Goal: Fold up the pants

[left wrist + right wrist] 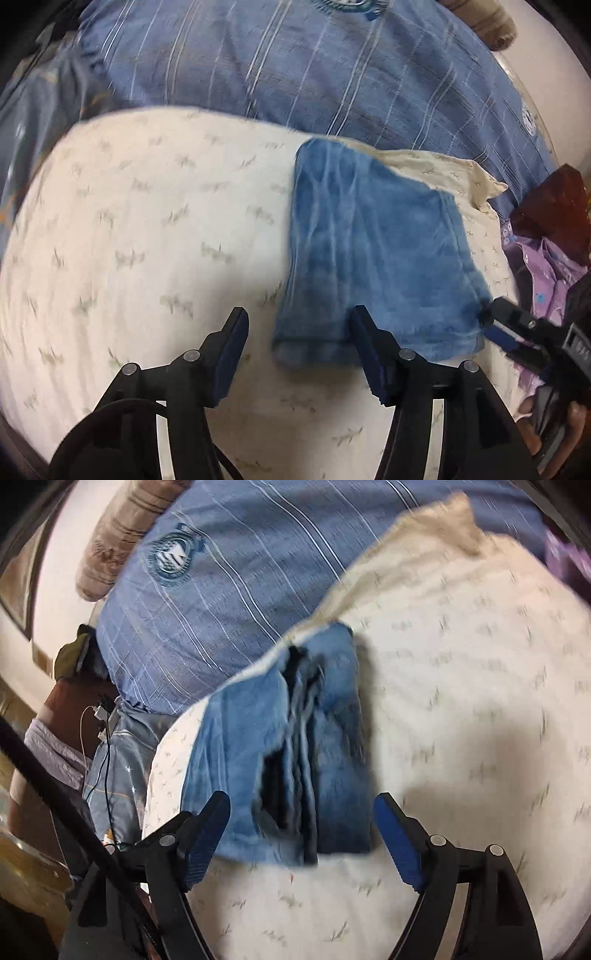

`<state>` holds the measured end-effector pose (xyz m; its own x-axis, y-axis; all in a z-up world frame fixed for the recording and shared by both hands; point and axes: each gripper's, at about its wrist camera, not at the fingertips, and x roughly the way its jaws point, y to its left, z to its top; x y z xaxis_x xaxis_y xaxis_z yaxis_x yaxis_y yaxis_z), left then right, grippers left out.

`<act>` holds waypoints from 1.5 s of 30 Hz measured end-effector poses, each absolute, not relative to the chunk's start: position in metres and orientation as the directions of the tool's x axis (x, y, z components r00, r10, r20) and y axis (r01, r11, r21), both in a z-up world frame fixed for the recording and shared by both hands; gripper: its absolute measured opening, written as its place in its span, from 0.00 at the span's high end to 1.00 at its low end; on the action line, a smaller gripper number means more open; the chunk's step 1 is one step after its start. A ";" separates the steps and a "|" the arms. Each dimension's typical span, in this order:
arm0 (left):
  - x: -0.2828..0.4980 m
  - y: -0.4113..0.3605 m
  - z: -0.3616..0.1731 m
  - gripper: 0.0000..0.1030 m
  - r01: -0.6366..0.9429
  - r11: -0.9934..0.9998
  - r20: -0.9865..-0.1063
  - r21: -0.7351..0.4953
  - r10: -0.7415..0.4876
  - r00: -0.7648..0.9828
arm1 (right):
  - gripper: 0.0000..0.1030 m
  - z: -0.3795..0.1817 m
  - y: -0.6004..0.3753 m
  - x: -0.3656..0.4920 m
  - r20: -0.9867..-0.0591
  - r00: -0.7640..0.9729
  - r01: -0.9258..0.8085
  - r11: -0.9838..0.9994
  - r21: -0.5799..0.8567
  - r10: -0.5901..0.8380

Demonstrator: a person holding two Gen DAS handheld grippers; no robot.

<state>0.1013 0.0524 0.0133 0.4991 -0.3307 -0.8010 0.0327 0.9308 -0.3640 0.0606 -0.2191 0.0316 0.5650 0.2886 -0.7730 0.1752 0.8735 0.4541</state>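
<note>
Blue denim pants (pixel 373 254) lie folded into a compact stack on a cream patterned cover (pixel 147 240). My left gripper (pixel 299 317) is open and empty, hovering just at the near edge of the pants. My right gripper (pixel 303 805) is open, its fingers standing either side of the near end of the folded pants (pixel 288 746), holding nothing. The right gripper also shows in the left wrist view (pixel 517 332) at the pants' near right corner. Layered folds show along the pants' edge in the right wrist view.
A blue striped pillow (pixel 295 62) lies behind the cream cover. Purple floral cloth (pixel 543 273) and a dark red object (pixel 554 206) sit at the right. Cables (pixel 99 731) and clutter lie off the bed's left side in the right wrist view.
</note>
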 end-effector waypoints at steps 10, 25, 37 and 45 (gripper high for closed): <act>0.098 0.030 0.027 0.82 0.128 0.938 -0.793 -0.322 -0.341 0.504 | 0.61 0.024 -0.203 0.070 -0.846 0.474 0.127 0.932 0.339 0.243; 0.086 0.003 0.024 0.59 0.119 0.985 -0.788 -0.126 -0.173 0.591 | 0.38 0.023 -0.208 0.081 -0.839 0.509 0.122 0.948 0.295 0.195; 0.060 0.053 0.040 0.44 0.061 0.985 -0.726 -0.160 -0.159 0.669 | 0.23 0.054 -0.210 0.043 -0.778 0.627 0.138 0.976 0.167 0.045; 0.046 0.045 0.016 0.44 0.087 0.989 -0.808 -0.116 -0.145 0.571 | 0.22 0.027 -0.198 0.028 -0.850 0.526 0.143 0.984 0.102 0.011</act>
<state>0.0458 0.0452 0.0156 0.5709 -0.1447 -0.8082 0.0871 0.9895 -0.1156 0.0276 -0.1978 0.0265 0.5264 0.0113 -0.8502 0.1432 0.9844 0.1018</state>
